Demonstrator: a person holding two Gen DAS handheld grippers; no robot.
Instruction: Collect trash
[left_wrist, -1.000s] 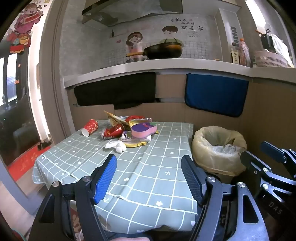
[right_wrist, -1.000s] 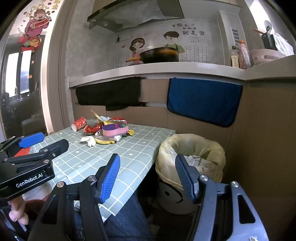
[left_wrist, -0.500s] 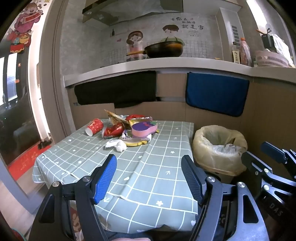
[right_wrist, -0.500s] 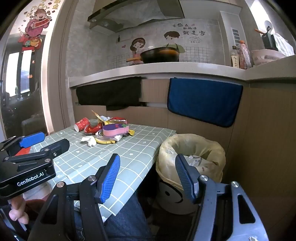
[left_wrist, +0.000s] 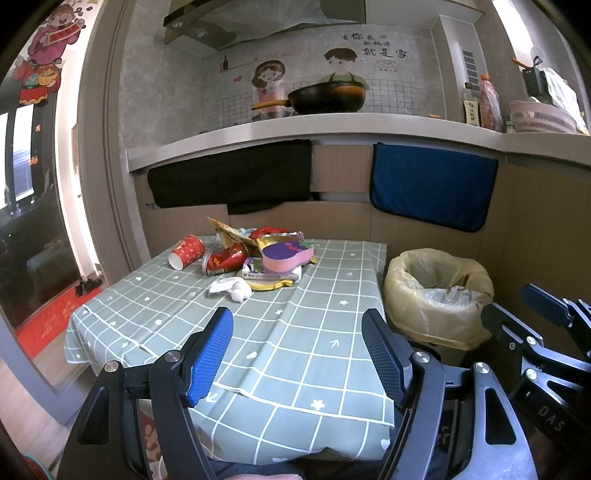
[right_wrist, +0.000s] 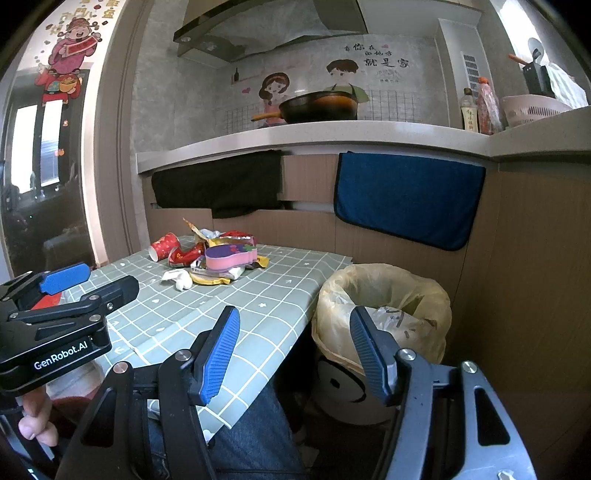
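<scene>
A heap of trash sits at the far end of the green checked table (left_wrist: 295, 332): a red paper cup (left_wrist: 186, 252) on its side, a crushed red wrapper (left_wrist: 225, 260), a pink and purple packet (left_wrist: 287, 254), a yellow wrapper (left_wrist: 267, 284) and a crumpled white tissue (left_wrist: 231, 288). Right of the table stands a bin lined with a yellow bag (left_wrist: 437, 295). My left gripper (left_wrist: 301, 354) hangs open over the table's near end, with nothing between its fingers. My right gripper (right_wrist: 293, 352) is open too, level with the table's right edge and the bin (right_wrist: 382, 306).
A kitchen counter (left_wrist: 332, 127) with a black pan (left_wrist: 325, 98), bottles and a pink basket runs behind. A black cloth and a blue towel (left_wrist: 432, 186) hang below it. A person's jeans-clad leg (right_wrist: 255, 424) is under the table's near edge. A glass door is at left.
</scene>
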